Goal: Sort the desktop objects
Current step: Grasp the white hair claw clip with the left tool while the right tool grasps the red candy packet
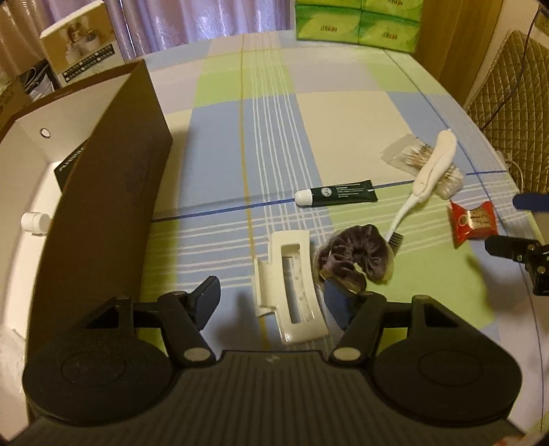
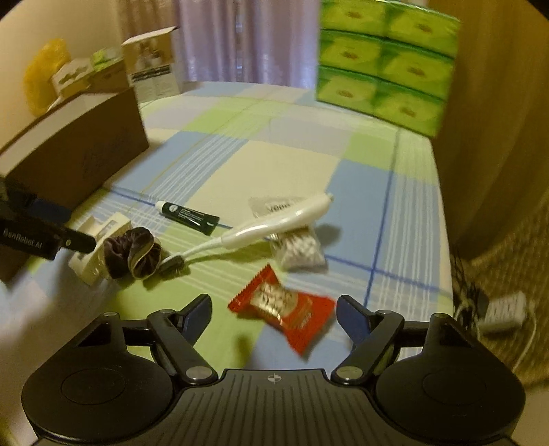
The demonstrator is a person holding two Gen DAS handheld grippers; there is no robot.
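White letters reading "GenRobot.AI" stand on the side of the left hand-held gripper point(image 2: 77, 242), seen at the left edge of the right wrist view; the print on the dark green tube point(image 1: 338, 194) is too small to read, apart from a round white emblem near its cap; the red packet point(image 2: 284, 308) carries gold lettering, too blurred to read; the logos on the green tissue packs point(image 1: 357, 24) cannot be made out; nor the strip on the beige box point(image 1: 82, 44).

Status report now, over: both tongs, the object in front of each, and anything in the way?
Left tongs open around white hair clip. Right tongs open around red snack packet. Scrunchie touches clip.
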